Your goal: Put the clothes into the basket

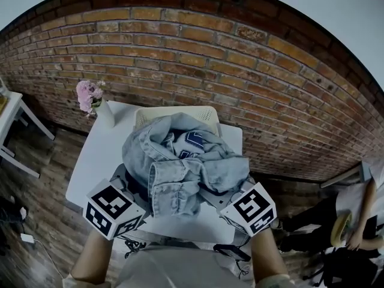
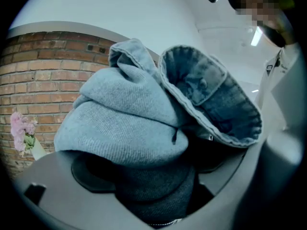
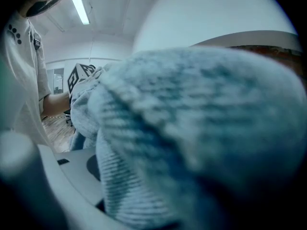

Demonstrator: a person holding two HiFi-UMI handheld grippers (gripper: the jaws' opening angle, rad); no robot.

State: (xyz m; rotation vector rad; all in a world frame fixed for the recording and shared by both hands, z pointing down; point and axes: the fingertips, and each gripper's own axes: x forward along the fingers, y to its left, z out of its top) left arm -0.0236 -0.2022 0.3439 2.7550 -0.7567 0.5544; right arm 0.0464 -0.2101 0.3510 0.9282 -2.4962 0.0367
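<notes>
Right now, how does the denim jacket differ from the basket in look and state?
The denim jacket is blue and crumpled; the basket is pale and slotted. The jacket is clamped by the left claw and the right claw; the basket stands free on the white table, mostly hidden behind it. Both are over the same table.

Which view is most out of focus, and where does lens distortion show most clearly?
Right gripper view: the denim clothes fill the frame, soft and out of focus, seemingly very near the lens. Left gripper view: the same fabric's weave is sharp, and the picture's edges are vignetted black. Head view: the fisheye bows the brick wall into an arc.
</notes>
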